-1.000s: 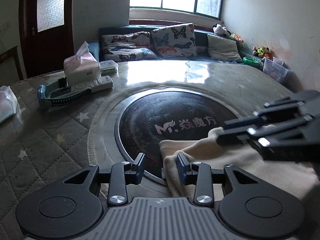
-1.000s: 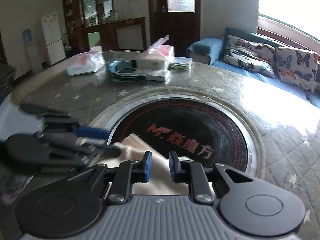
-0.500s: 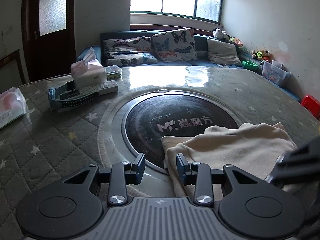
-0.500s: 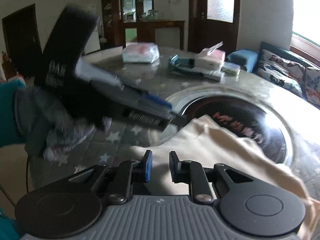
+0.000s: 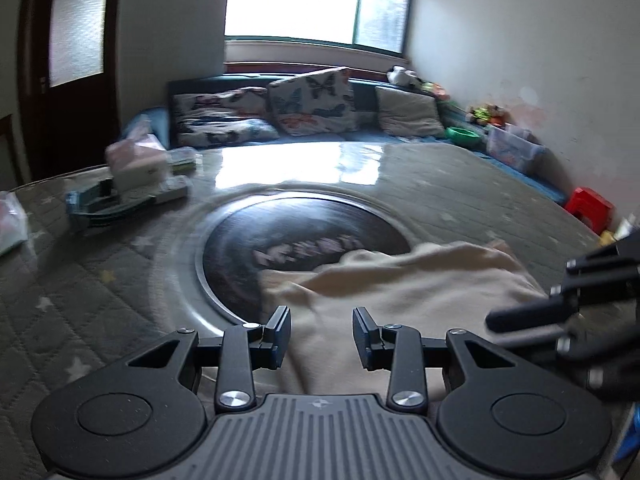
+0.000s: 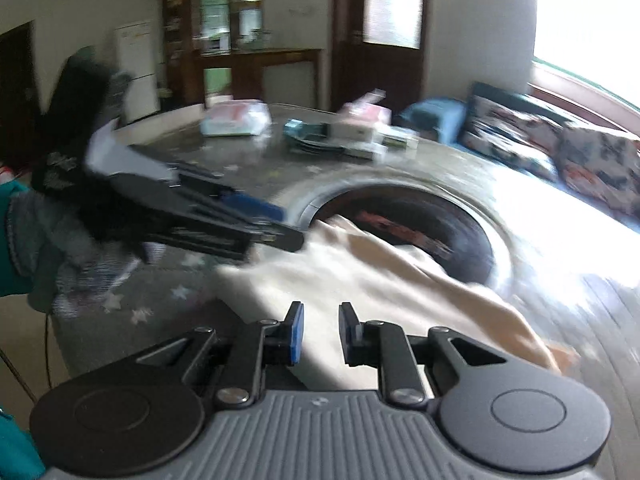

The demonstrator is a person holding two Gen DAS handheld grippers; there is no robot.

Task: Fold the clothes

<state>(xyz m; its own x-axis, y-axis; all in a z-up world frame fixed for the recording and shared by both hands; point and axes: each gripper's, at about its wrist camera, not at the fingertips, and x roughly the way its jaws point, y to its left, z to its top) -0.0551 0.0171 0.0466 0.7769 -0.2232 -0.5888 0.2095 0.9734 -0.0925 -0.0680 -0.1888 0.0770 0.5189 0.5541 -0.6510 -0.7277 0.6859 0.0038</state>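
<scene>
Lying rumpled, soft cream cloth (image 5: 400, 292)

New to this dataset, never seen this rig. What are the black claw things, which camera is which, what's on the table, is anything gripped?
No robot arm here: a person holds a two-finger gripper in each hand, each carrying a fisheye camera that looks along its fingers. One picture is the left gripper's view, the other the right gripper's; each also catches the other gripper from the side. Both are blurred by motion. A cream garment lies rumpled on a quilted table, partly over a dark round inset. At the table's far side are a tissue box and a plastic-wrapped pack. Both grippers are open, above the garment, gripping nothing.
</scene>
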